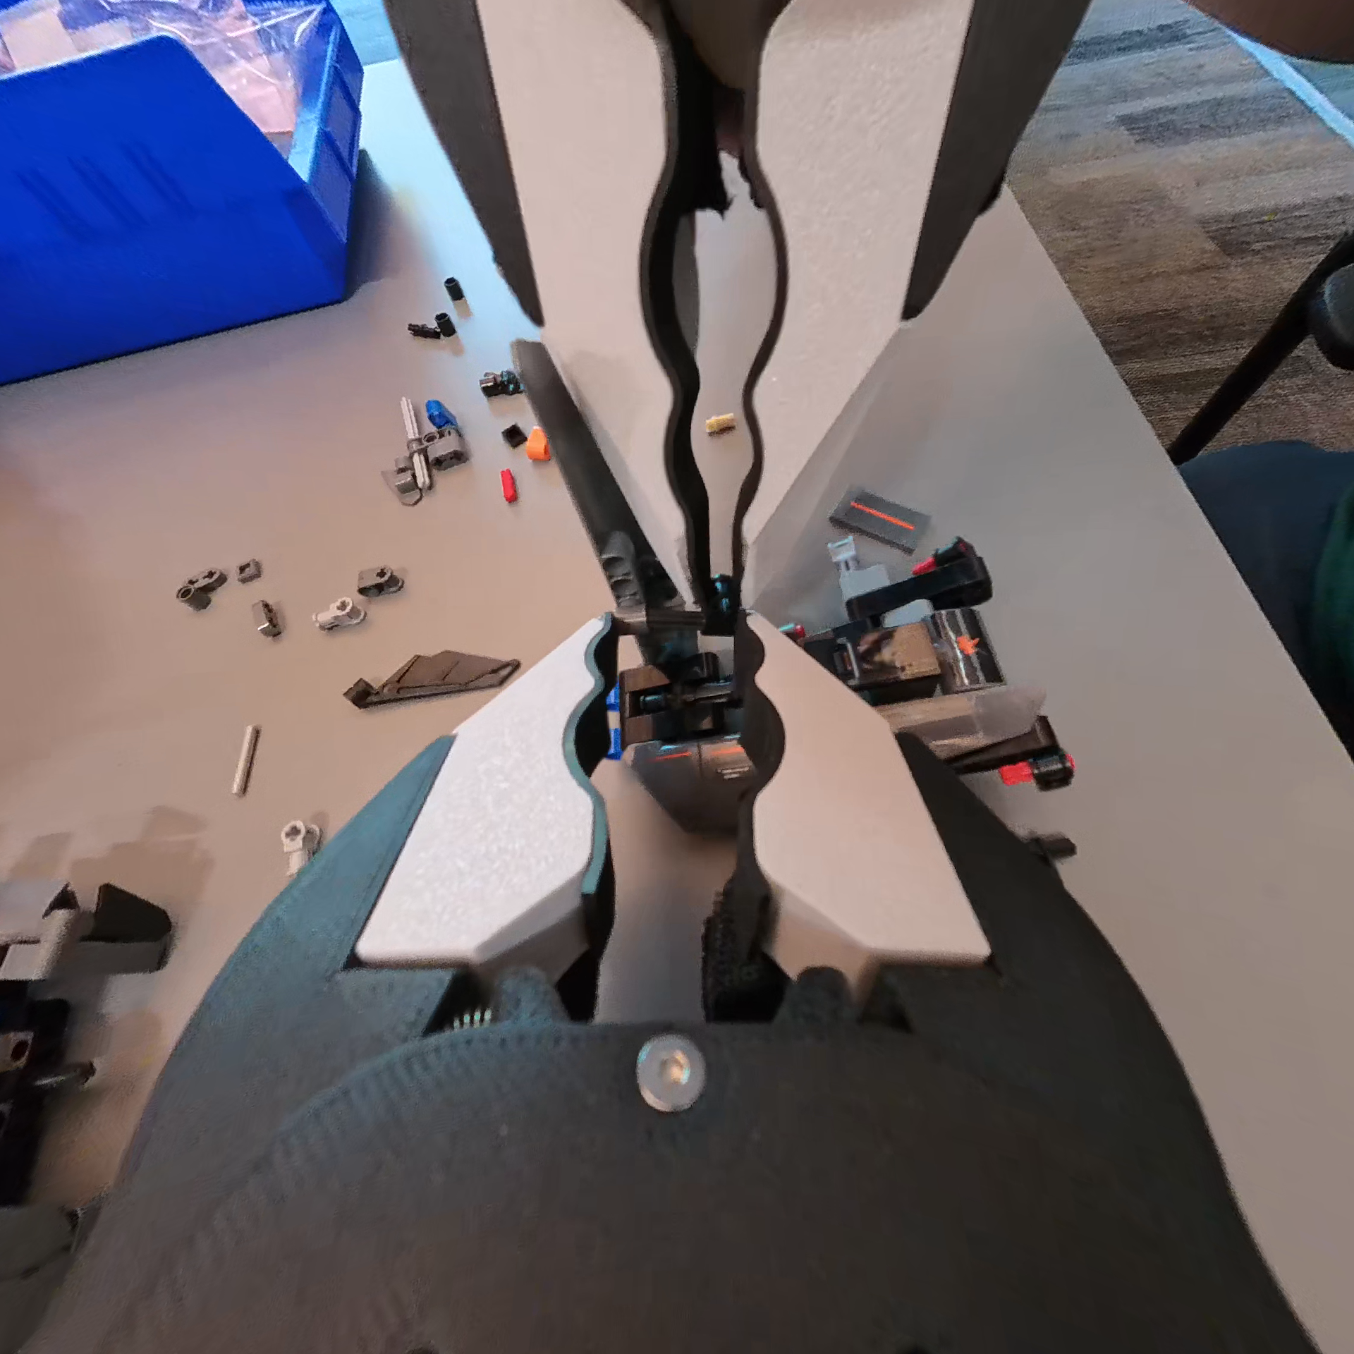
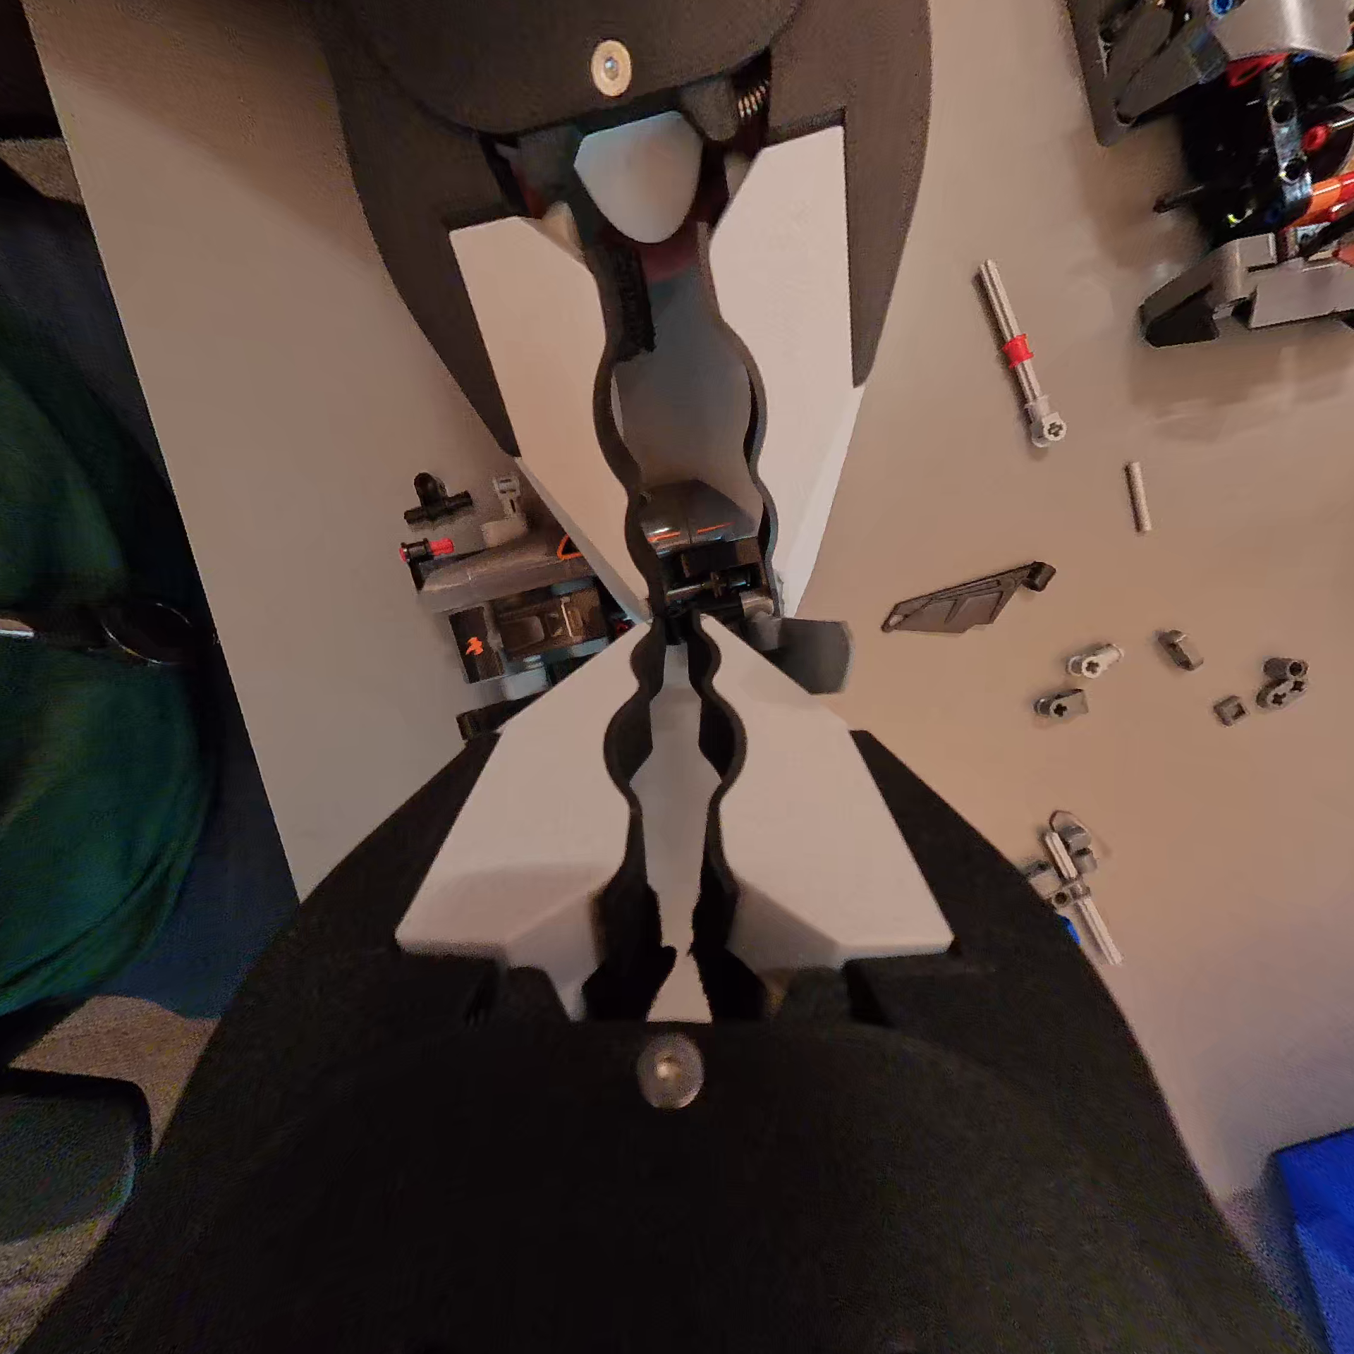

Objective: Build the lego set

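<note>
black pin (image 1: 719, 595) pinched in the right gripper (image 1: 722, 608), tip-to-tip with the left gripper (image 1: 678, 659) clamping the grey sub-assembly (image 1: 689, 740) (near the tabletop's right edge); any tilt could pop it loose.

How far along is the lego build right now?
Partway. Done: a larger black-and-grey assembly sits at the table edge, and another sub-assembly lies nearby. In hand: the left gripper clamps a small dark grey module, while the right gripper pinches a small black piece against it. Left: loose connectors, a grey axle and a black wedge panel remain unused.
</note>
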Available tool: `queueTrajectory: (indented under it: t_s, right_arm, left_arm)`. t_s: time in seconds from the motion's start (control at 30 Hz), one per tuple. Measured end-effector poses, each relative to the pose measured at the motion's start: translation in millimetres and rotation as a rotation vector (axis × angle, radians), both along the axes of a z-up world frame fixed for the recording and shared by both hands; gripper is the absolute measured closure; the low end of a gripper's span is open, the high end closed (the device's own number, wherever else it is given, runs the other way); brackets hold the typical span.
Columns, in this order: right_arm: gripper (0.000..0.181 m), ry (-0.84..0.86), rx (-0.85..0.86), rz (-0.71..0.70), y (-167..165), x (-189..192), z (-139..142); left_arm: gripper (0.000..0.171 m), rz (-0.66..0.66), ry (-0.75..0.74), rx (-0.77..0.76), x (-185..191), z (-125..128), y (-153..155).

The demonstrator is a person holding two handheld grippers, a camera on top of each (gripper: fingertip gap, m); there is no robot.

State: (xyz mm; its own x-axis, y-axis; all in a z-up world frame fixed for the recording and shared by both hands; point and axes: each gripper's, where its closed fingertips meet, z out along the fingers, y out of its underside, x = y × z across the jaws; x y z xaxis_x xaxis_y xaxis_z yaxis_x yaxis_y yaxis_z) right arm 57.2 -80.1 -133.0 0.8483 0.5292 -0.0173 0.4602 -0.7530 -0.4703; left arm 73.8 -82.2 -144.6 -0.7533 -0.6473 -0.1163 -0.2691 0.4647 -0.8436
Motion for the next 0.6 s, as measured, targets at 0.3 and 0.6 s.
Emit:
queueTrajectory:
  t_s: [0.3, 0.6]
  right_arm:
    - [0.177, -0.003, -0.067, 0.04, -3.5, 5.9, 0.6]
    - [0.177, -0.014, -0.063, 0.084, -8.3, 12.8, 0.0]
  left_arm:
    - [0.144, -0.028, -0.004, 0.009, 5.6, -0.3, -2.8]
    - [0.142, -0.036, 0.006, 0.017, 12.2, -5.8, -7.1]
